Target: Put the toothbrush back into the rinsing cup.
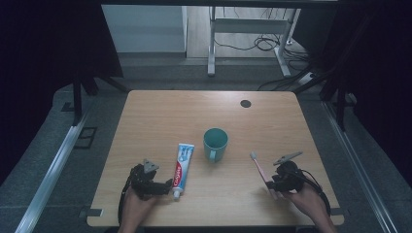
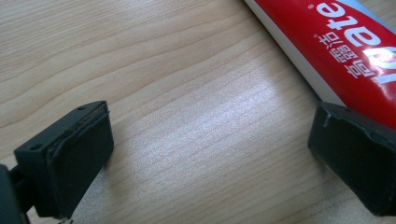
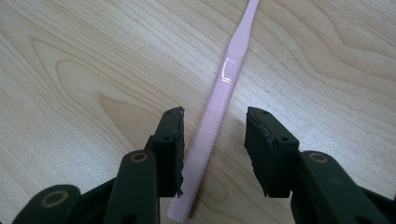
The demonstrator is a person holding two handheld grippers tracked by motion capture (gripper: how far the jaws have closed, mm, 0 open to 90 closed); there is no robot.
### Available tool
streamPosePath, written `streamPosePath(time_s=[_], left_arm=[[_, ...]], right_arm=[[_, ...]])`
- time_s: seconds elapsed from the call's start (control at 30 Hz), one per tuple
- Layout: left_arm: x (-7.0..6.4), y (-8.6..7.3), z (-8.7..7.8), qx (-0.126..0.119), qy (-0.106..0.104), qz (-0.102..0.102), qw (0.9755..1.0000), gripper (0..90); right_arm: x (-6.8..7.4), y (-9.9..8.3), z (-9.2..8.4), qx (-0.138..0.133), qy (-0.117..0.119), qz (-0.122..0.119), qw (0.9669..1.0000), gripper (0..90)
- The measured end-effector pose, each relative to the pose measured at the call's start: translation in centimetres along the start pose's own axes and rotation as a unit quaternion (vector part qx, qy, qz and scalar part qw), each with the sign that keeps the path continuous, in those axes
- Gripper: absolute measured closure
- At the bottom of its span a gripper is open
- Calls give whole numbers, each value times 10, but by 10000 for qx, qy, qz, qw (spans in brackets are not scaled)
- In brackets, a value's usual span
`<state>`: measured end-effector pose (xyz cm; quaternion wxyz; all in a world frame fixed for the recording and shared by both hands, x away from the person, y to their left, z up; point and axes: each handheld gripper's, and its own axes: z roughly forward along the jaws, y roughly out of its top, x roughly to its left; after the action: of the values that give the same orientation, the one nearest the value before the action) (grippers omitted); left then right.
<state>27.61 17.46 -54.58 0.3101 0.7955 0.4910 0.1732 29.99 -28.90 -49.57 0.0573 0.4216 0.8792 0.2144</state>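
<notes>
A pink toothbrush (image 1: 257, 167) lies flat on the wooden table (image 1: 160, 116) at the front right, head pointing away. My right gripper (image 1: 272, 184) is open and straddles its handle near the back end. In the right gripper view the handle (image 3: 229, 79) runs between the jaws of the right gripper (image 3: 215, 149), with a gap on each side. A red, white and blue toothpaste tube (image 1: 183, 162) lies at the front left, cap toward me. My left gripper (image 1: 167, 187) sits beside the cap, open. In the left gripper view the tube (image 2: 345, 46) lies just beyond one jaw of the left gripper (image 2: 210, 158), and bare wood shows between the jaws.
A teal mug (image 1: 215, 143) stands upright mid-table between the tube and the toothbrush, handle toward me. A dark round cable hole (image 1: 246, 103) sits near the far edge. Bare wood stretches across the far half. Desk legs and cables are on the floor beyond.
</notes>
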Motion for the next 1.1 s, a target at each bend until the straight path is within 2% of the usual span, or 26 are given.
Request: streamPosePath(time_s=[0.03,0.07,0.37,0.77,1.1], left_arm=[[0,0,0,0,0,0,10000,2],[0,0,0,-3,0,-13,10000,2],[0,0,0,5,0,-18,10000,2],[0,0,0,7,0,-19,10000,2],[0,0,0,7,-1,-19,10000,2]], right_arm=[[0,0,0,0,0,0,10000,569],[0,5,1,154,-10,-6,9999,569],[2,25,10,782,-77,-51,9969,586],[4,47,20,1314,-206,-97,9911,624],[1,59,27,1567,-210,5,9874,666]])
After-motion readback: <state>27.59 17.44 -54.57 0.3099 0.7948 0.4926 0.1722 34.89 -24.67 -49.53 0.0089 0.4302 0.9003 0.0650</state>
